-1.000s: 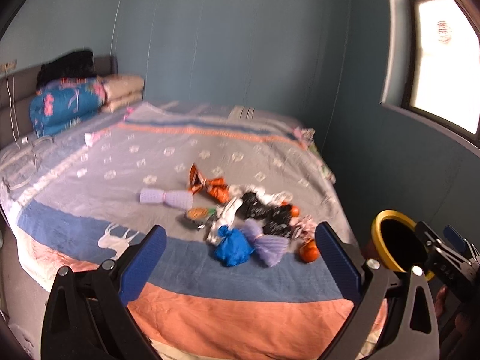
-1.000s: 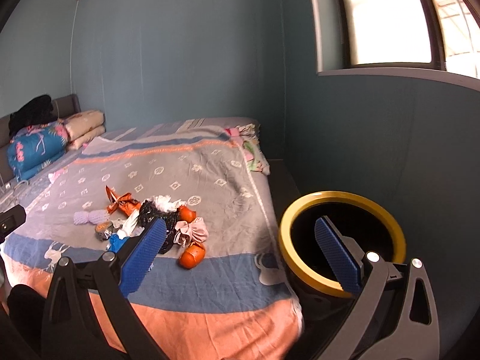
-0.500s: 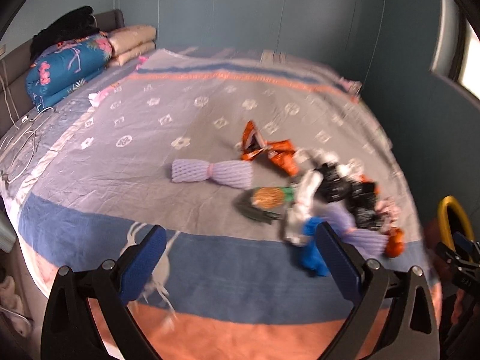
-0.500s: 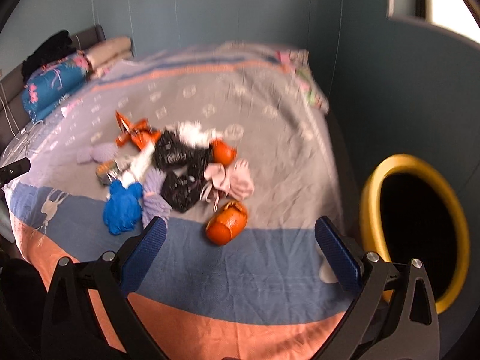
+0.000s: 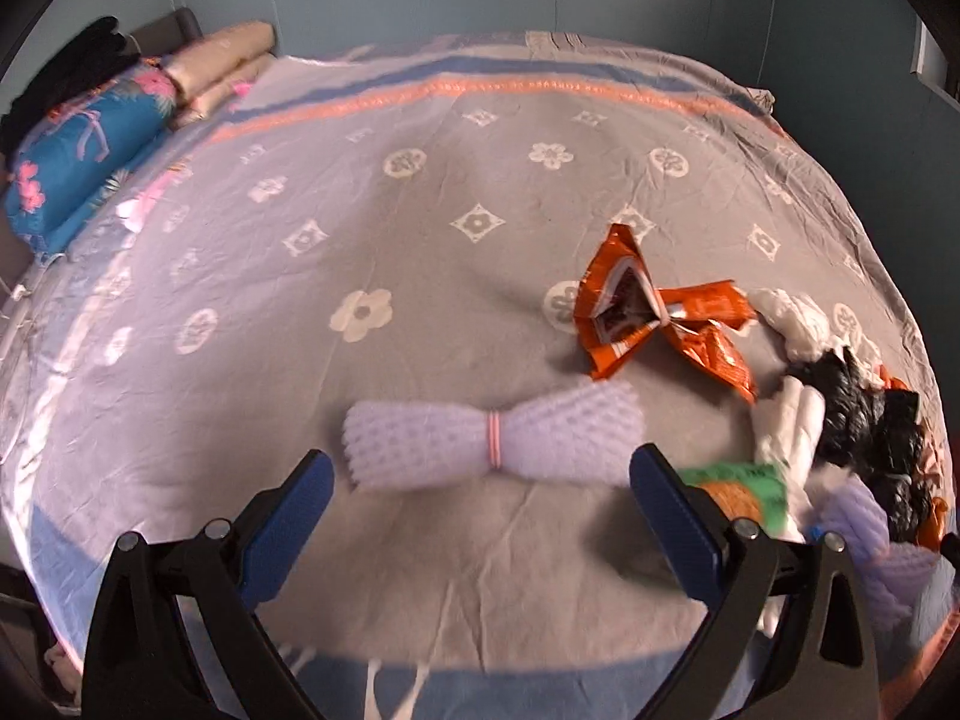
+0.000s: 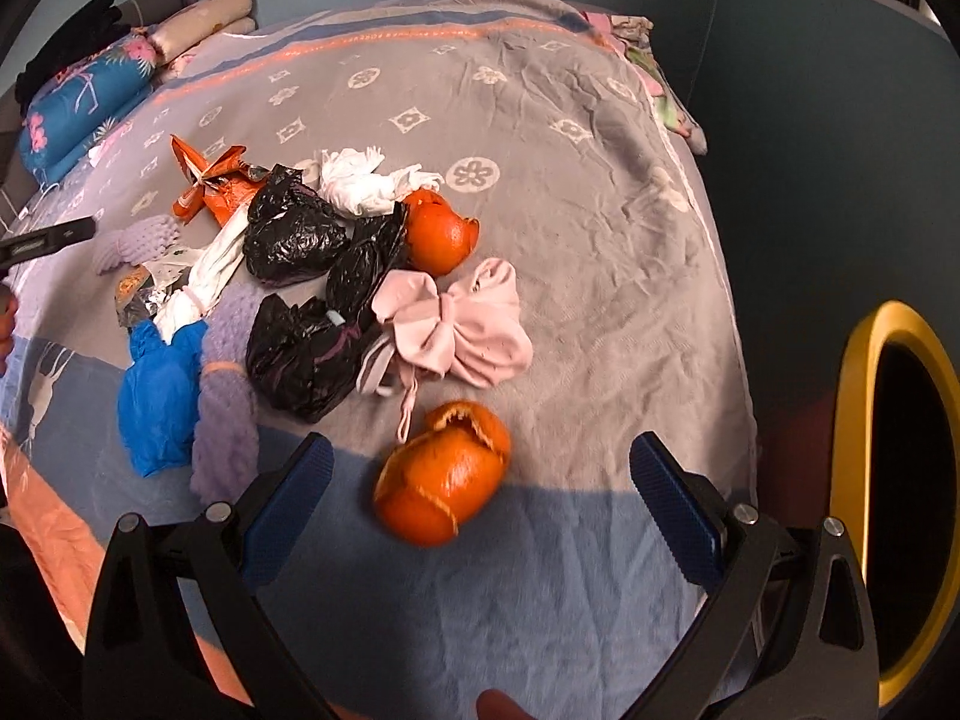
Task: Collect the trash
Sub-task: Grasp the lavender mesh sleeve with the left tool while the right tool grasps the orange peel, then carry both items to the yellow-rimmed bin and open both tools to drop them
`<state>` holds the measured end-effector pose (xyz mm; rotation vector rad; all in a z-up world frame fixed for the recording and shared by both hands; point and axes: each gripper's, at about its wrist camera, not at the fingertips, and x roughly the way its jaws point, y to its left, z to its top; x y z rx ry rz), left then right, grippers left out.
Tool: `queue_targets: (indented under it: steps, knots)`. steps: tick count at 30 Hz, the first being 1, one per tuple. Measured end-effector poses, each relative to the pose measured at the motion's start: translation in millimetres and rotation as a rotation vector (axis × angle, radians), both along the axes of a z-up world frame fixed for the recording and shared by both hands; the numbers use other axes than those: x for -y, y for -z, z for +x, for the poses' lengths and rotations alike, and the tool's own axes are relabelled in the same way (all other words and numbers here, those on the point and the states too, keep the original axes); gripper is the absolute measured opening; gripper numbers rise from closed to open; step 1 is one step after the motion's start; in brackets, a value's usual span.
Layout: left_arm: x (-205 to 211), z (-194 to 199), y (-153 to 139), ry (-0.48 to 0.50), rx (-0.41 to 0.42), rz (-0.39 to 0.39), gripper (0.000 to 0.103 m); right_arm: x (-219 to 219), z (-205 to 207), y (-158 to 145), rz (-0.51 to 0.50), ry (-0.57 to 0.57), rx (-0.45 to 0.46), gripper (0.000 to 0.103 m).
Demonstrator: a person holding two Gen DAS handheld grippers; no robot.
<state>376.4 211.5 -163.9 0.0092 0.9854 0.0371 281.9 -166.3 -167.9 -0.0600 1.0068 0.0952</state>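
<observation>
Trash lies scattered on a patterned bedspread [image 5: 420,228]. In the left wrist view a lilac foam net [image 5: 492,444] tied in the middle lies just beyond my open left gripper [image 5: 480,516], with an orange wrapper [image 5: 654,312] behind it to the right. In the right wrist view an orange peel [image 6: 444,495] sits between the wide-apart fingers of my open right gripper [image 6: 480,510]. Beyond it lie pink cloth [image 6: 456,330], black bags [image 6: 300,354], a blue bag [image 6: 159,396] and a second peel [image 6: 438,228].
A yellow-rimmed bin [image 6: 900,480] stands on the floor off the bed's right side. Folded blankets and pillows [image 5: 90,138] are stacked at the headboard, far left. White tissue [image 6: 366,180] and a green-orange packet [image 5: 744,492] lie in the pile.
Both grippers have moved forward and down toward the bed. The foam net now lies close before the left one, and the near peel sits between the right fingers. Both stayed open.
</observation>
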Motion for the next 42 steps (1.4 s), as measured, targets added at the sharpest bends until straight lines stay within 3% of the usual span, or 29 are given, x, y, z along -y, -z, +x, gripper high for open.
queue_targets:
  steps: [9, 14, 17, 18, 22, 25, 30, 34, 42]
  knots:
    - [23.9, 35.0, 37.0, 0.121, -0.057, 0.133, 0.085, -2.8, 14.7, 11.2, 0.017, -0.036, -0.017, 0.093]
    - [34.0, 40.1, 45.8, 0.158, -0.05, 0.179, 0.077, -0.1, 22.7, 23.0, 0.031, -0.037, -0.067, 0.079]
    - [34.4, 38.7, 41.6, 0.163, -0.031, 0.133, 0.046, 2.9, 27.5, 31.4, 0.069, -0.033, -0.119, 0.067]
    - [36.0, 37.5, 41.0, 0.177, -0.03, 0.107, 0.031, 3.2, 28.7, 33.2, 0.077, -0.035, -0.126, 0.065]
    - [45.7, 29.7, 43.8, 0.176, 0.002, 0.165, 0.019, 0.4, 30.4, 34.6, 0.123, -0.06, -0.152, 0.044]
    - [38.7, 25.6, 39.3, 0.135, 0.026, 0.129, 0.013, -1.3, 27.1, 28.4, 0.139, -0.072, -0.136, 0.036]
    - [23.6, 7.3, 16.8, 0.086, 0.061, 0.086, 0.012, -2.0, 14.1, 9.1, 0.181, -0.116, -0.078, 0.035]
    - [19.9, -26.7, -23.7, 0.055, 0.138, 0.007, 0.012, 0.5, 4.3, -9.9, 0.223, -0.138, -0.022, 0.035]
    - [75.4, -115.9, -108.5, 0.043, 0.283, 0.01, 0.012, 11.6, -11.2, -35.8, 0.272, -0.142, 0.035, 0.035]
